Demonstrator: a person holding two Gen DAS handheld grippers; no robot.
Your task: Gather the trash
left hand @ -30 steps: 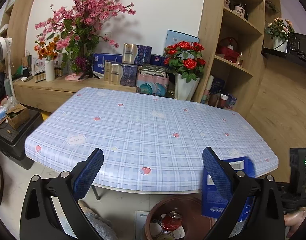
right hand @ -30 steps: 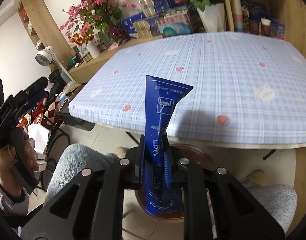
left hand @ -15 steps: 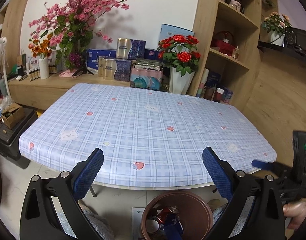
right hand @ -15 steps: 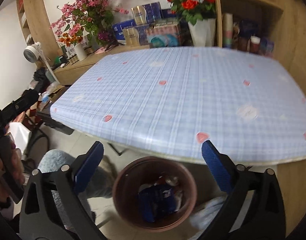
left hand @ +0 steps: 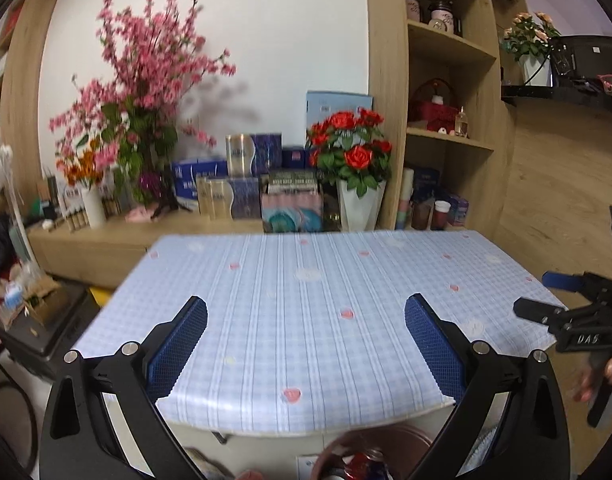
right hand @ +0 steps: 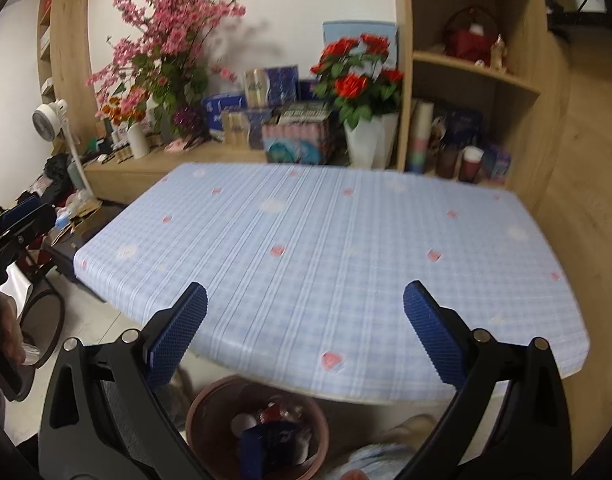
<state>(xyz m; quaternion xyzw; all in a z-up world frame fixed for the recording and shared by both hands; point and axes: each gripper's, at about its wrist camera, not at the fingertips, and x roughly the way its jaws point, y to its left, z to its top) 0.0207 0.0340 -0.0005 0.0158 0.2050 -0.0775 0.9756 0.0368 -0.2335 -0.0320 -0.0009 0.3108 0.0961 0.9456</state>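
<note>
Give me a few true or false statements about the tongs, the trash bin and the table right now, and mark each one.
1. The right tongs are open and hold nothing. True.
2. The blue packet lies on the table. False: it is inside the brown bin.
3. The left tongs grip a can. False: they are open and hold nothing.
4. The bin stands on the floor by the table's near edge. True.

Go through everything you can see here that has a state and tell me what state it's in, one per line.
left gripper: open, empty.
right gripper: open, empty.
brown trash bin: on the floor below the table edge, holding trash.
blue packet: inside the bin.
table: nothing lying on its checked cloth.
</note>
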